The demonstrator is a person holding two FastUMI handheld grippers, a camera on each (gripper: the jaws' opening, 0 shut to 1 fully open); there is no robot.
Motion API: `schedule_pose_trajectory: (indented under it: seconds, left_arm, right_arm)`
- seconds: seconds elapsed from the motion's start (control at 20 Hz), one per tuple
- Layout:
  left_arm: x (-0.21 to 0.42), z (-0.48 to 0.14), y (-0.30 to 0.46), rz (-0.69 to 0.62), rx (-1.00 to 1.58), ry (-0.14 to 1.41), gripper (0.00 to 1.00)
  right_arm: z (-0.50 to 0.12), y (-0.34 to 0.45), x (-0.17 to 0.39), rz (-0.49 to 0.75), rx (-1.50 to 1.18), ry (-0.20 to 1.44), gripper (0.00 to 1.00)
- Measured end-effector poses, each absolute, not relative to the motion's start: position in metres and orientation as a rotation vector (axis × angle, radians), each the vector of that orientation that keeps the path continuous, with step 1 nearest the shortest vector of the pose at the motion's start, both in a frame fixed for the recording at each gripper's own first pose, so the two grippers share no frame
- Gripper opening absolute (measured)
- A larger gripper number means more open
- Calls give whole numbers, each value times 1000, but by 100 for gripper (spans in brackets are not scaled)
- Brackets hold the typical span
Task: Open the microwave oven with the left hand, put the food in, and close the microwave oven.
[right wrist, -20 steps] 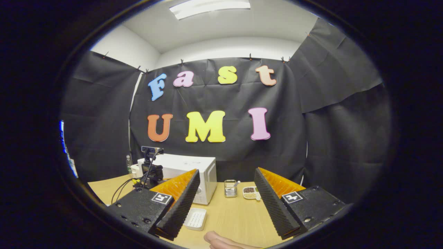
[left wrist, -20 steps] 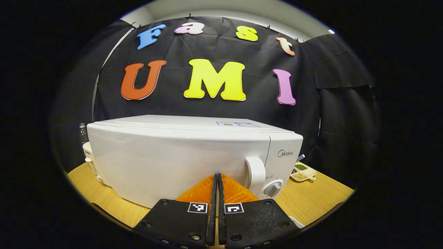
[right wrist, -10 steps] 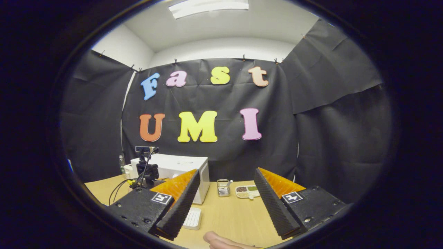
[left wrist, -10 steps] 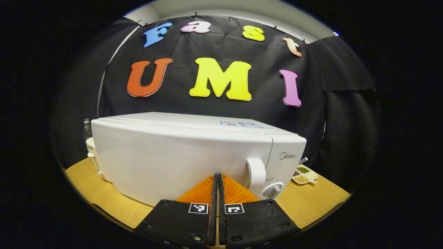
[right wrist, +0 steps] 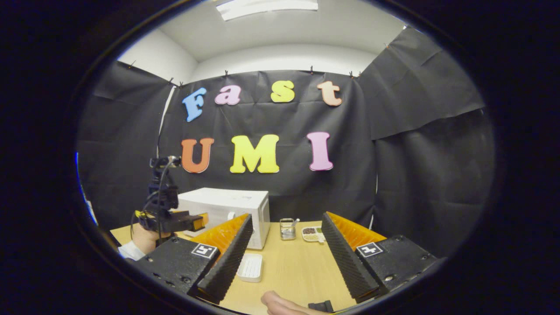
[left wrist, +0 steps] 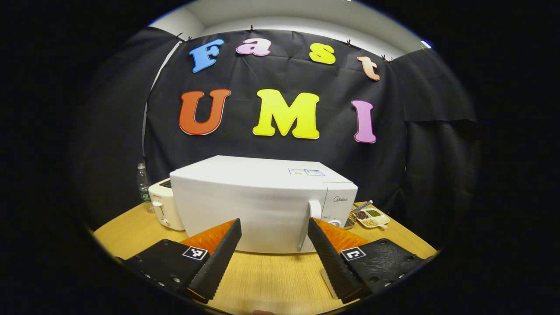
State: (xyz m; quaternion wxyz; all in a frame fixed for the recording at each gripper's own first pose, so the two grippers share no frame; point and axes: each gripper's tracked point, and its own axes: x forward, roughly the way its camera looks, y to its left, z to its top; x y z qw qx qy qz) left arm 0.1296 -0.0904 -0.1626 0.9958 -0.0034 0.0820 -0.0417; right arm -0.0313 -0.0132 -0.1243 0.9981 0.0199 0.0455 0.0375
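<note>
The white microwave [left wrist: 262, 201] stands on the wooden table [left wrist: 271, 280] with its door closed and its handle [left wrist: 313, 218] at the door's right edge. My left gripper [left wrist: 273, 258] is open, held back from the door with nothing between its fingers. In the right gripper view the microwave [right wrist: 227, 210] sits at the left, and a hand holds the left gripper [right wrist: 197, 221] in front of it. My right gripper [right wrist: 284, 258] is open and empty above the table. A small white ridged tray [right wrist: 250, 267] lies just beyond its left finger.
A white toaster [left wrist: 164, 205] and a plastic bottle [left wrist: 142, 183] stand left of the microwave. A divided dish of seeds [left wrist: 372, 216] lies to its right, with a glass jar [right wrist: 287, 229] beside it. A fingertip [right wrist: 280, 304] shows at the table's near edge.
My left gripper was shut close against the microwave door; it has pulled back and up and opened. The right gripper has barely moved and stays open.
</note>
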Motion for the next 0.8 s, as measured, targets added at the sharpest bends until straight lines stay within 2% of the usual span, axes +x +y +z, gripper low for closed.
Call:
schedule_pose_trajectory:
  seconds: [0.05, 0.1, 0.15, 0.2, 0.6, 0.65, 0.8]
  left_arm:
    - [115, -155, -91, -92, 14, 163, 92]
    - [99, -146, -89, -90, 35, 164, 93]
    - [85, -137, -84, -69, 49, 160, 93]
    - [70, -126, -79, -46, 65, 150, 93]
    - [-26, -48, -78, -90, 49, 31, 93]
    - [-36, -43, -74, -74, 69, 21, 92]
    - [-65, -37, -67, -35, 86, 18, 93]
  right_arm:
    - [-121, -12, -34, 70, 38, 88, 90]
    - [-119, -13, -38, 62, 38, 85, 100]
    - [-117, -14, -40, 51, 34, 80, 100]
    - [-114, -16, -41, 40, 30, 76, 90]
    - [-98, -13, -51, 24, 34, 62, 91]
    - [-95, -15, -52, 22, 42, 61, 100]
    - [-86, -18, -57, 15, 69, 58, 100]
